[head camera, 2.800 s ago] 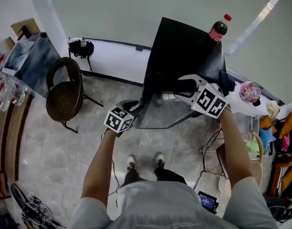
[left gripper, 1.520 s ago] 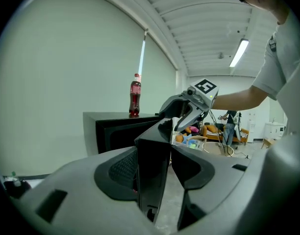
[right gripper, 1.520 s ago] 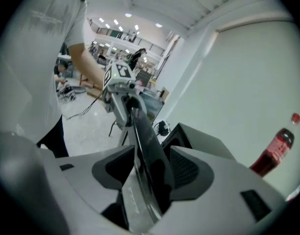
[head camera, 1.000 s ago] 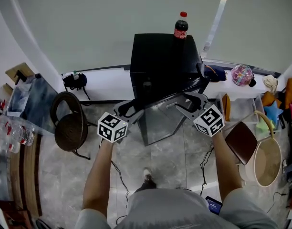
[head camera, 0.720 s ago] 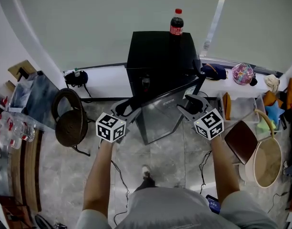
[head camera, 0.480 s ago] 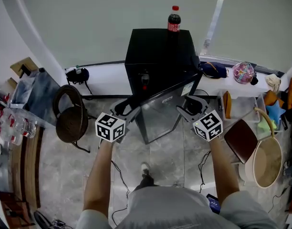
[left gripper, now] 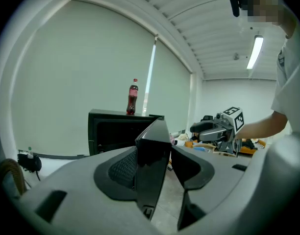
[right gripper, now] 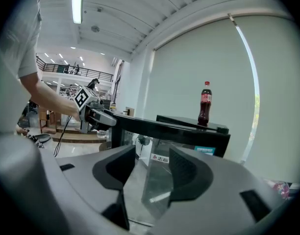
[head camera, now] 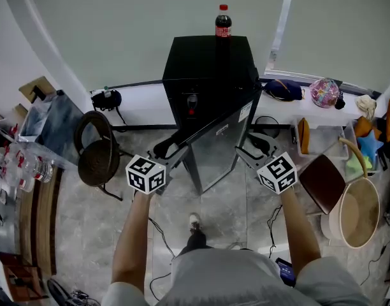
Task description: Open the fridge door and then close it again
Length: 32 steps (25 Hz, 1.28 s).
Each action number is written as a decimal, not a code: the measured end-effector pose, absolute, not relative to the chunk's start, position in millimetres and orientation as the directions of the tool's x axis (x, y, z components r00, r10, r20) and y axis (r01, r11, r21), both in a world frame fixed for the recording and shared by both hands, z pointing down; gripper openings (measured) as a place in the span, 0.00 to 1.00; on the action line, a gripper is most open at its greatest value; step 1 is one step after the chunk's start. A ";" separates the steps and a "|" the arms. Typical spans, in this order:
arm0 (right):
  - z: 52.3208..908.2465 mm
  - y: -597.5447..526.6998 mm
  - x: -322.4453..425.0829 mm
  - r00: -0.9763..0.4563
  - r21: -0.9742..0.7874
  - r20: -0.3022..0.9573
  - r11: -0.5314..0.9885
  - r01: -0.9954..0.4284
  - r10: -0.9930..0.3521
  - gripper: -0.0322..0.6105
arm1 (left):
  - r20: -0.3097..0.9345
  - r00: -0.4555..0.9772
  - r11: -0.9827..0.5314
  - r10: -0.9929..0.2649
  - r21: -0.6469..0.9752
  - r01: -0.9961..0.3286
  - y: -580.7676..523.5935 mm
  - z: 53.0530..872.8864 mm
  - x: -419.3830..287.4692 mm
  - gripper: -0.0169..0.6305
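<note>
Gripping the fridge door (head camera: 217, 146) by its free edge, our left tool (head camera: 174, 143) clamps there, we judge, to steer the swing. The door stands ajar, angled out from the fridge (head camera: 204, 69). Our right tool (head camera: 253, 146) hangs wide and empty right of the door. Open floor (head camera: 220, 209) fronts the fridge, with a chair (head camera: 96, 161) well left and a basket (head camera: 359, 215) well right.
</note>
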State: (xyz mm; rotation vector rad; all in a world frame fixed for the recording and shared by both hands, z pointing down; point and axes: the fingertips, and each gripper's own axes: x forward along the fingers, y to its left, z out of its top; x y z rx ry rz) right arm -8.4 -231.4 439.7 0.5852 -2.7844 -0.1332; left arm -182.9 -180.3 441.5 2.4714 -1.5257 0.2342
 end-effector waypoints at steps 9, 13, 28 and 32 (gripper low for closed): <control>454.5 -193.1 18.6 -0.870 0.120 0.266 0.910 -0.397 -0.415 0.38 | 0.213 0.566 -0.556 -0.796 0.109 -0.824 -141.2 442.5 -130.7 0.35; 457.2 -174.9 29.2 -0.870 0.109 0.258 0.908 -0.405 -0.419 0.38 | 0.203 0.603 -0.594 -0.772 0.108 -0.797 -126.9 443.2 -104.8 0.34; 468.3 -119.0 82.6 -0.857 0.083 0.248 0.891 -0.446 -0.452 0.38 | 0.127 0.698 -0.683 -0.704 0.145 -0.716 -98.9 445.8 -27.6 0.25; 470.6 -111.2 97.6 -0.851 0.081 0.240 0.883 -0.461 -0.467 0.38 | 0.128 0.724 -0.714 -0.678 0.122 -0.690 -96.6 445.3 -3.8 0.22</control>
